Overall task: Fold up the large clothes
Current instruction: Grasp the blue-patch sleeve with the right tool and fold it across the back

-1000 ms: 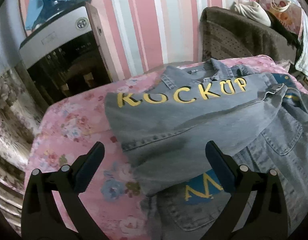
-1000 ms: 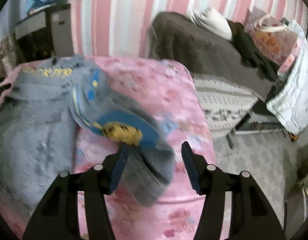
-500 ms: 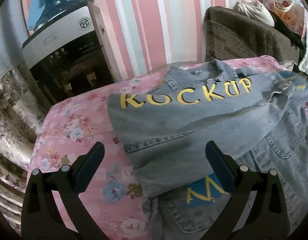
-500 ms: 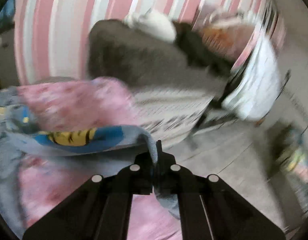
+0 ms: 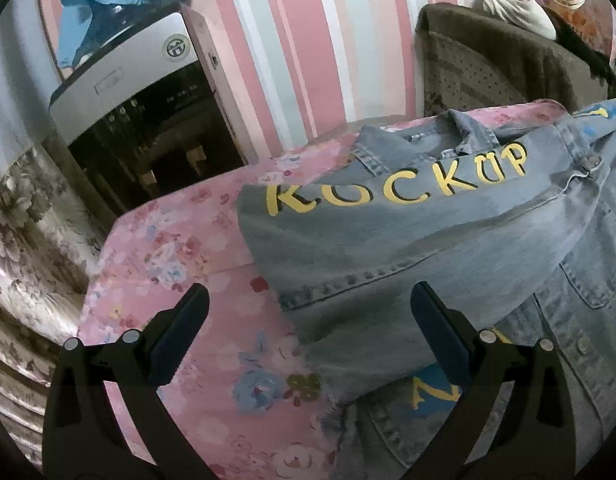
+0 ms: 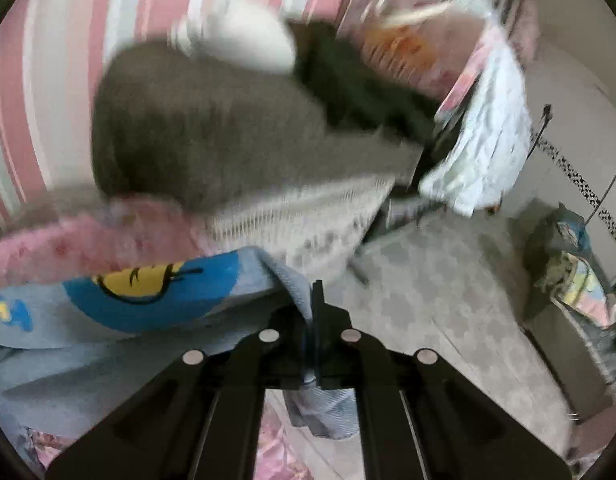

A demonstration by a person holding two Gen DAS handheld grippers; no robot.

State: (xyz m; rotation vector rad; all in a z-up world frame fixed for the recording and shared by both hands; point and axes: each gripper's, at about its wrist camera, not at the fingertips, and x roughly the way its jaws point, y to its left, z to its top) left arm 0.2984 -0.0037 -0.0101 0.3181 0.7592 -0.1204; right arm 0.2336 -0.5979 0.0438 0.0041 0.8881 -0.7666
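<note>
**My two grippers, up close**

On my left gripper I see matte black angled arms, dark navy pads and round silver rivets near each knuckle. My right gripper has the same black frame, with four silver rivets in a row.

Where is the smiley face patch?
In the right wrist view, the smiley face patch sits lower left on the denim jacket sleeve, beside the right gripper pinching it.

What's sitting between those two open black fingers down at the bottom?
In the left wrist view, the left gripper frames flowered pink sheet and the folded denim jacket's edge.
</note>
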